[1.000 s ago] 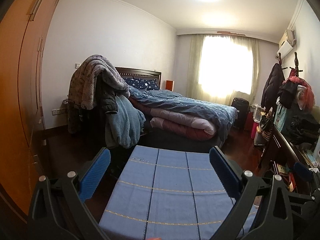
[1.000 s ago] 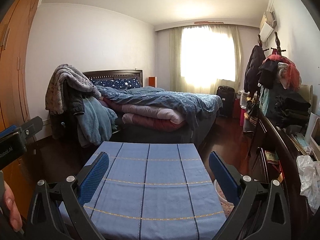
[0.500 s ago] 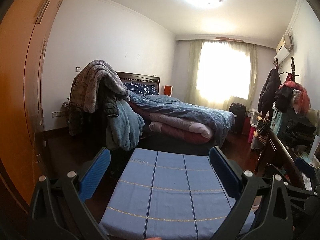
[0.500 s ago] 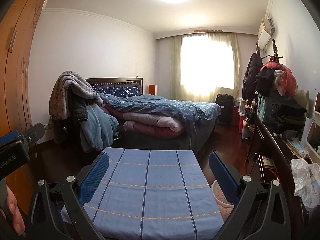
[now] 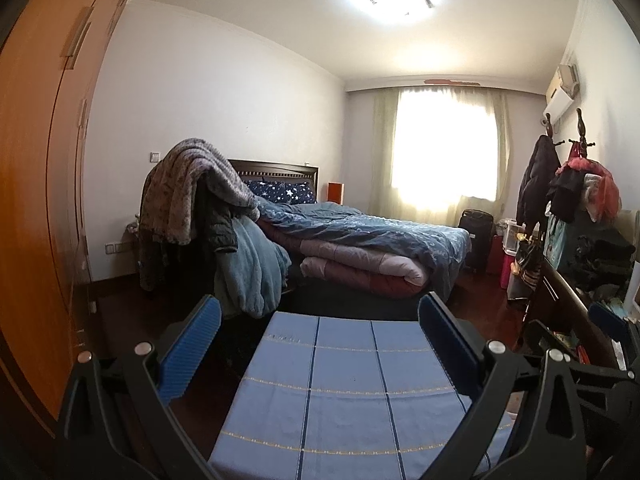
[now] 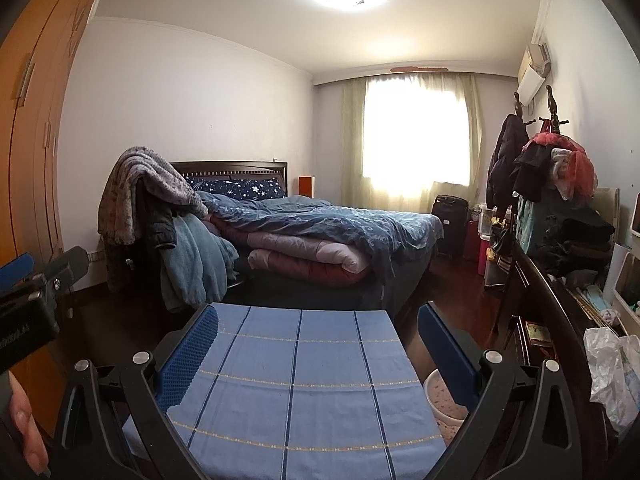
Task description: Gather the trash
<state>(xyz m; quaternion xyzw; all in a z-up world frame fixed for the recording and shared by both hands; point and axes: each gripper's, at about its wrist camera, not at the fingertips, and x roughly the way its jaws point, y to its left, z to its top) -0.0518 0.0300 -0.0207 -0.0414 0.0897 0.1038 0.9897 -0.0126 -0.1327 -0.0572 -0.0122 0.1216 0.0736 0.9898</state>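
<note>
My left gripper (image 5: pixel 320 344) is open and empty, held above a table covered with a blue checked cloth (image 5: pixel 344 400). My right gripper (image 6: pixel 318 344) is open and empty above the same cloth (image 6: pixel 296 392). A pale round bin (image 6: pixel 442 400) stands on the floor just right of the table, by my right finger. A crumpled white plastic bag (image 6: pixel 610 368) lies on the dark sideboard at the right. No trash shows on the cloth. The left gripper also shows at the left edge of the right wrist view (image 6: pixel 28 292).
A bed (image 6: pixel 320 232) with piled quilts stands beyond the table. A chair draped with blankets (image 5: pixel 200 216) is left of it. An orange wardrobe (image 5: pixel 36 184) lines the left. A cluttered dark sideboard (image 6: pixel 560 320) and coat rack (image 6: pixel 536 168) line the right wall.
Both views have tilted upward, so more ceiling shows and the table sits lower in frame. Both grippers stay open and empty.
</note>
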